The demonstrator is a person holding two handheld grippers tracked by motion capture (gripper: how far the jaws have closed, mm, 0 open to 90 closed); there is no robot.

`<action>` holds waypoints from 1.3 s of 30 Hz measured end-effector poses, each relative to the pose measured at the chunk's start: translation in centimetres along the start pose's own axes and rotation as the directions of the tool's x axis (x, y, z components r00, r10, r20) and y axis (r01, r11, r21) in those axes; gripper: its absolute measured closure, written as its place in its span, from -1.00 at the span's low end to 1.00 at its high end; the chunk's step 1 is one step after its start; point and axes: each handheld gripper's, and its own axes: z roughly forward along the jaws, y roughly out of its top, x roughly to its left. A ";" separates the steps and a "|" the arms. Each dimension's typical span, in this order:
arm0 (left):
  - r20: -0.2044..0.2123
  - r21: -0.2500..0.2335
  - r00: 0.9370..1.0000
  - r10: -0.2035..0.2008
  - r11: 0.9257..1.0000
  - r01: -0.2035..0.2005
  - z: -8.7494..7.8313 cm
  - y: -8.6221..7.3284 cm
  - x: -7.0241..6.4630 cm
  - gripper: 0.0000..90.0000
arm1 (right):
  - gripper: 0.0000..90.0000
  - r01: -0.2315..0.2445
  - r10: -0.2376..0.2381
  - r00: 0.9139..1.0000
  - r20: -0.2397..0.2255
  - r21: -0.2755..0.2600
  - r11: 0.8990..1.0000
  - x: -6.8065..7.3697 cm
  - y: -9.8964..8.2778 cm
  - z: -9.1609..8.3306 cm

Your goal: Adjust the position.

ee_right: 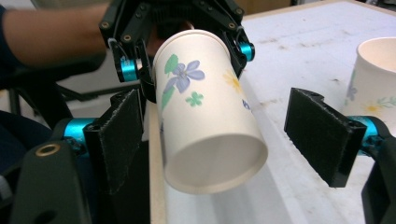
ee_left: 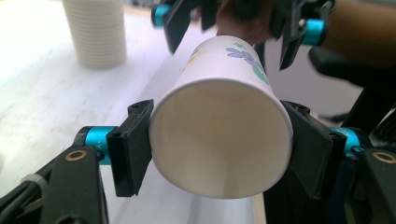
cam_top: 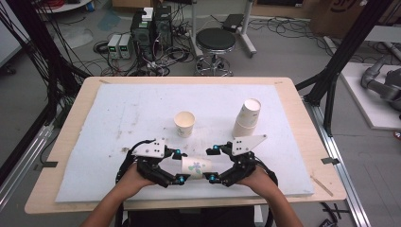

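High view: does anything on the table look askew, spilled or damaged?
Nothing spilled or damaged. The flowered white paper cup lies sideways in the air, clamped at its rim by the left gripper. The white foam mat shows brownish stains.

Grey floor (cam_top: 283,47) – tangled cables (cam_top: 156,66), black stool (cam_top: 215,40) behind table

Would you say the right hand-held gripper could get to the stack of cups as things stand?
Probably yes: the right hand-held gripper stands open, off the flowered cup, and the stack of cups stands just beyond with bare table between.
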 end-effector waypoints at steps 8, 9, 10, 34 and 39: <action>-0.035 0.158 0.998 0.061 0.986 -0.055 -0.2 1.7 0.1 -0.34 | -0.55 0.107 -0.119 0.991 0.062 0.170 0.980 0.4 1.3 1.0; -0.038 0.177 0.997 0.071 0.982 -0.063 -0.1 2.0 0.1 -0.33 | -0.55 0.120 -0.134 0.989 0.066 0.185 0.975 0.4 1.4 1.1; -0.041 0.199 0.996 0.076 0.978 -0.066 0.0 2.2 0.1 -0.33 | -0.55 0.130 -0.146 0.987 0.064 0.201 0.971 0.5 1.6 1.3; -0.053 0.396 0.990 0.132 0.913 -0.101 1.1 4.7 0.4 -0.32 | -0.54 0.257 -0.313 0.949 0.046 0.465 0.847 0.9 3.8 5.0; -0.051 0.412 0.990 0.129 0.906 -0.097 1.3 4.6 0.3 -0.32 | -0.46 0.259 -0.316 0.948 0.039 0.480 0.838 0.9 3.7 5.5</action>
